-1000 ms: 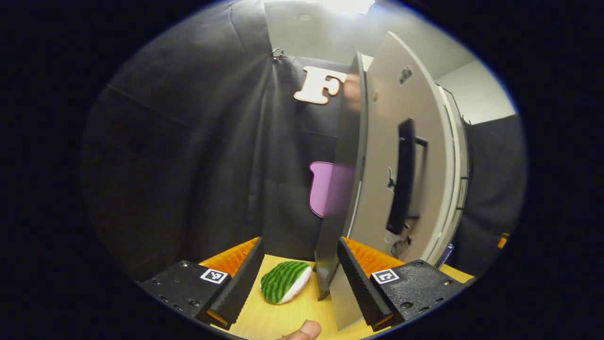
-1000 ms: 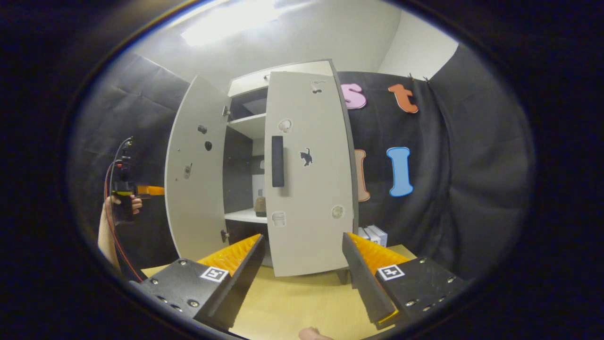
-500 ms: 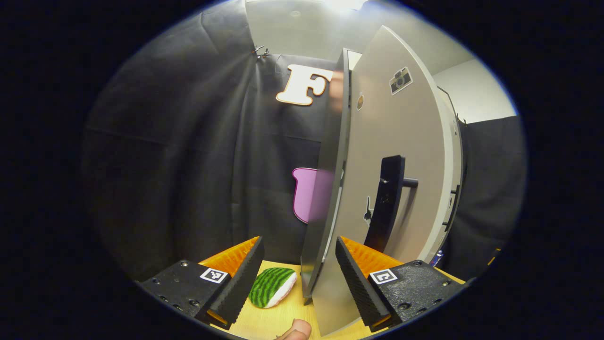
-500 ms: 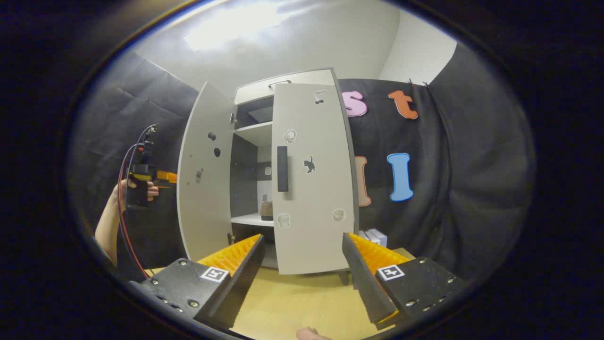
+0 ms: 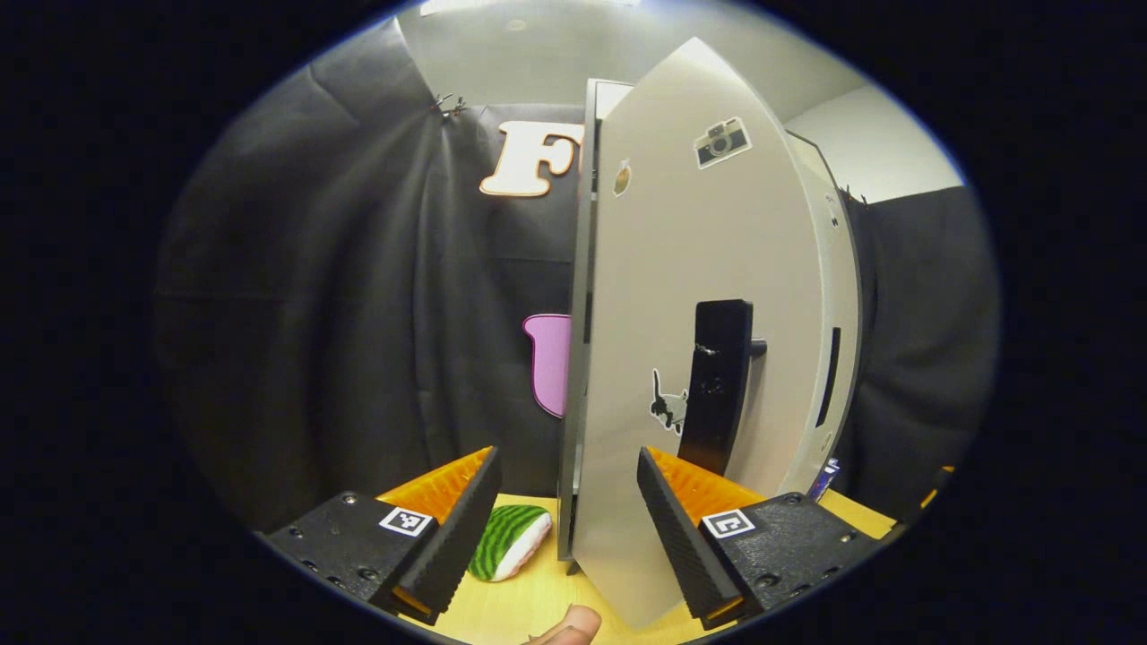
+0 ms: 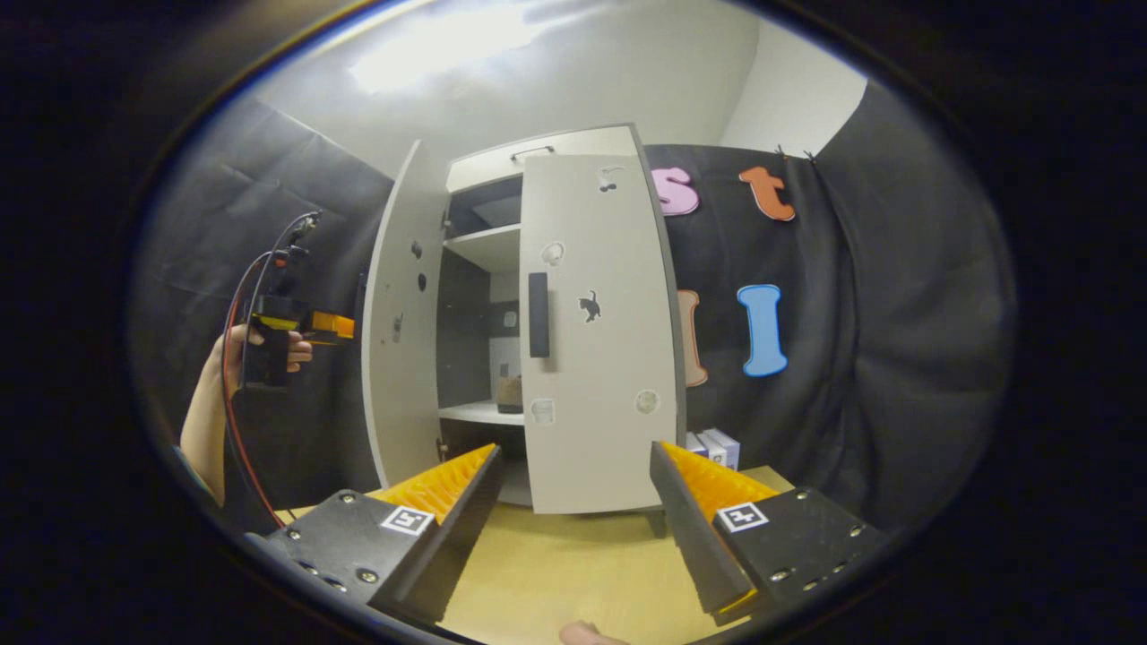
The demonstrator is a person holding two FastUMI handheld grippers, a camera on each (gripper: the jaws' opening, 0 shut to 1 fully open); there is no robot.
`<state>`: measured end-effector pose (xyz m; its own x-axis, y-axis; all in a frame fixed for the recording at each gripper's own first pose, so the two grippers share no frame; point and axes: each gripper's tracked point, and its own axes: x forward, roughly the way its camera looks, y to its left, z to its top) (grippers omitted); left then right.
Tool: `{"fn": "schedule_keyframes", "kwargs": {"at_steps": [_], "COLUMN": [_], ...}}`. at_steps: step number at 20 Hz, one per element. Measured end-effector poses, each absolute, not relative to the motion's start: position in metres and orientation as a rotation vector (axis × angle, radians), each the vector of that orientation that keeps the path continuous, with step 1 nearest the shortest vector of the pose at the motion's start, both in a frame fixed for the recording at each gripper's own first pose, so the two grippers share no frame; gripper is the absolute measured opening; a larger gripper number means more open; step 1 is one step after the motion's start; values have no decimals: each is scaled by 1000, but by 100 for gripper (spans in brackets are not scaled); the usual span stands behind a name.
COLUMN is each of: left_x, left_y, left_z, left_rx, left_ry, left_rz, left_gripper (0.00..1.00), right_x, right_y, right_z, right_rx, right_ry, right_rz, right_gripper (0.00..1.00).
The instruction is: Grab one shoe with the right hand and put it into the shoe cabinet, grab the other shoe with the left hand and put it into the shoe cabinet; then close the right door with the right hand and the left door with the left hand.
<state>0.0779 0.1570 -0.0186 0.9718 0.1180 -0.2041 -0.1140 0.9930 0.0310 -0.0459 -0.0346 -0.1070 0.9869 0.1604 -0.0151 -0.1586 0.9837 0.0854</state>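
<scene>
Two doors remain the business in hand. Right door [image 6: 599, 331] appears shut; left door [image 5: 708, 340] stands ajar at twelve o'clock of the left gripper [image 5: 566, 528], whose fingers are spread wide, empty, astride the door's free edge. Right gripper [image 6: 573, 528] hovers well back, wide open. Stiff, light panel on hinges: push the flat face near the handle [image 5: 714, 385], not the edge.
</scene>
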Motion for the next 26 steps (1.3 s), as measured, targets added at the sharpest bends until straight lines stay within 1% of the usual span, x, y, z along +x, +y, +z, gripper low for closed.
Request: {"fn": "schedule_keyframes", "kwargs": {"at_steps": [4,6,8,12,13,14,15,16,17,18,19,20,21,22,23,24,25,26], "left_x": [81,83,84,89,91,95,100,100,99,95,92,90,88,85,81,77,72,65], "left_y": [147,142,137,126,122,118,113,108,101,96,93,91,89,87,85,84,82,82], "left_z": [-19,-20,-20,-32,-38,-43,-46,-52,-58,-60,-61,-61,-60,-60,-60,-58,-56,-53], "left_rx": [28,22,20,39,43,45,40,21,11,0,5,14,24,29,30,34,39,47], "left_ry": [190,186,175,162,169,182,183,198,213,217,215,209,201,196,194,186,182,170], "left_rz": [118,115,118,128,124,112,101,93,81,79,83,84,85,83,85,87,89,94], "left_gripper": [94,94,94,94,89,94,94,89,91,96,96,92,92,96,96,92,96,92], "right_x": [-42,-42,-40,-37,-35,-34,-33,-33,-32,-31,-30,-30,-29,-28,-28,-28,-27,-27], "right_y": [-45,-46,-48,-56,-54,-50,-45,-41,-38,-37,-36,-35,-35,-34,-34,-33,-32,-31], "right_z": [-107,-106,-105,-101,-99,-97,-98,-98,-98,-98,-98,-97,-95,-94,-92,-91,-88,-87], "right_rx": [70,72,74,61,58,57,59,58,54,46,37,30,28,26,24,21,20,17], "right_ry": [26,23,23,31,26,24,28,31,33,36,39,41,42,41,39,37,35,34], "right_rz": [127,122,107,17,11,14,21,28,32,30,27,24,19,15,13,10,7,5], "right_gripper": [100,98,99,97,97,99,98,99,99,99,99,99,100,99,99,99,99,99]}}
